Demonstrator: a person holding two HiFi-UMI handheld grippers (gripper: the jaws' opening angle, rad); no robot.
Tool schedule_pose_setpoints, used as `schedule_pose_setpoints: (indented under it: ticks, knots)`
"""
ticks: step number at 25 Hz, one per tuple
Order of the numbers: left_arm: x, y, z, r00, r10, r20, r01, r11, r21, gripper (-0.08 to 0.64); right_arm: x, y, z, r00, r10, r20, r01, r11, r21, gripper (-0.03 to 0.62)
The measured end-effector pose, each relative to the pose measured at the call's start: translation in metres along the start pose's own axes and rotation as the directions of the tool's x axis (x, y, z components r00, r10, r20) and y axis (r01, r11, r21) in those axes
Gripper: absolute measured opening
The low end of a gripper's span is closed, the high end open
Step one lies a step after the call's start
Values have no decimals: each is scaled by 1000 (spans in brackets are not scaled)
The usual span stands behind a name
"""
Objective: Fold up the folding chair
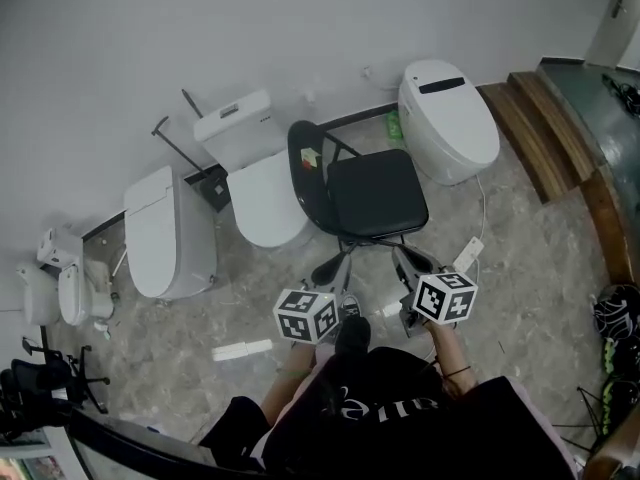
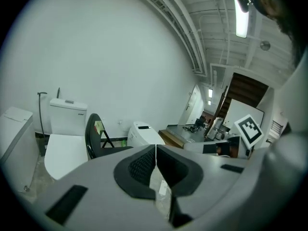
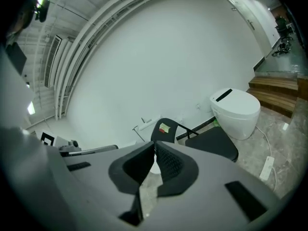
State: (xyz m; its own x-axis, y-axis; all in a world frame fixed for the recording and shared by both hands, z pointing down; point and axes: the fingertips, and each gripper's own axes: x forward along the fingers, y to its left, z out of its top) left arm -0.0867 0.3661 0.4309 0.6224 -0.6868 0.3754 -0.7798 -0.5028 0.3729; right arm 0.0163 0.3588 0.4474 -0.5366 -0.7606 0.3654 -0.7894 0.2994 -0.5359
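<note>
The black folding chair [image 1: 378, 196] stands unfolded on the marble floor in the head view, its backrest [image 1: 308, 163] toward the wall and carrying a small sticker. Both grippers hover just in front of the chair's front legs, apart from it. My left gripper [image 1: 335, 266] is shut with nothing between its jaws, as is my right gripper [image 1: 412, 261]. In the left gripper view the shut jaws of the left gripper [image 2: 155, 150] point at the chair's backrest [image 2: 92, 136]. In the right gripper view the right gripper [image 3: 154, 146] is shut, with the chair seat [image 3: 214, 143] ahead and to the right.
White toilets flank the chair: one with a tank [image 1: 255, 183] at its left, a smart toilet [image 1: 447, 118] at its right, another [image 1: 165, 230] further left. A power strip [image 1: 467, 256] lies near the right gripper. Wooden steps [image 1: 545, 128] rise at right.
</note>
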Motion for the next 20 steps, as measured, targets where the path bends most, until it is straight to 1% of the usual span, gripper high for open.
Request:
schedule_pose_setpoints:
  ticks: [4, 7, 10, 14, 17, 20]
  knots:
    - [25, 49, 31, 1000, -6, 8, 6, 1000, -9, 9, 47, -5, 23, 1000, -27, 8, 27, 1000, 13, 23]
    - [41, 79, 43, 1000, -6, 4, 6, 1000, -28, 9, 66, -14, 34, 998, -63, 12, 62, 998, 26, 23]
    - [49, 105, 45, 1000, 8, -7, -8, 998, -61, 9, 72, -25, 36, 994, -106, 6, 105, 993, 48, 24]
    - [56, 124, 40, 1000, 15, -20, -18, 993, -114, 9, 73, -50, 34, 986, -165, -28, 167, 983, 80, 23]
    - [63, 142, 36, 999, 24, -28, -28, 985, -171, 9, 78, -66, 33, 981, -188, -49, 192, 976, 100, 23]
    - [76, 161, 35, 999, 30, -37, -37, 978, -205, 11, 86, -85, 32, 978, -195, -72, 203, 972, 115, 23]
